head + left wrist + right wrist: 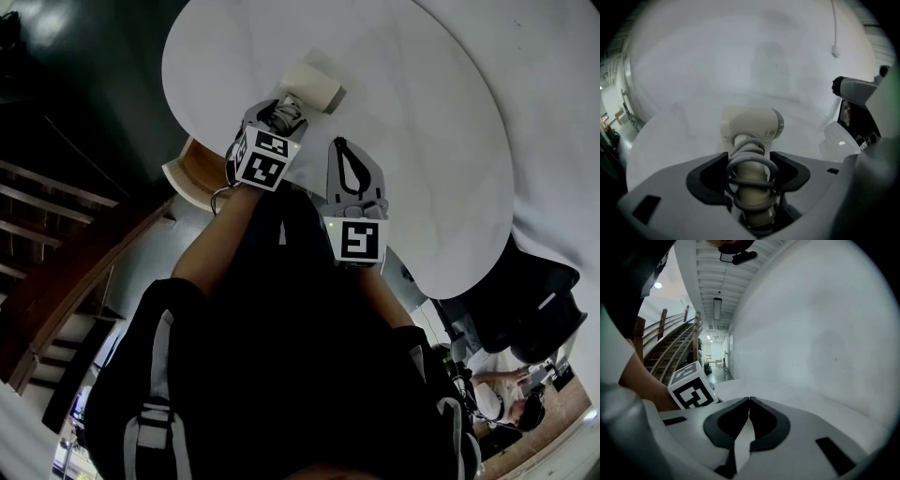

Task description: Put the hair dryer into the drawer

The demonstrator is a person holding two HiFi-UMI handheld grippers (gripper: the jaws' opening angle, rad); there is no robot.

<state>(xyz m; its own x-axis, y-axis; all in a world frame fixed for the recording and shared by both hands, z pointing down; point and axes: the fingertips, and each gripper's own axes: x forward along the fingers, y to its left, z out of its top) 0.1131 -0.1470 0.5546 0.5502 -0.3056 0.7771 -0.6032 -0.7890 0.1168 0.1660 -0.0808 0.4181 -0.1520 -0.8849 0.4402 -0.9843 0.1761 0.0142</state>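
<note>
Left gripper (750,161) fingers (710,178) pinch the cord-wrapped handle of the hair dryer (752,124). It's lying on the white table (670,140), near the edge. Right gripper (749,401) fingers pressed together, nothing between them, just beside the left, over the table.

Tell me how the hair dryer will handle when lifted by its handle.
The dryer looks rigid, hard plastic. Its big head above the slim handle probably makes it top-heavy. The cord coiled round the handle may slip in a grip.
</note>
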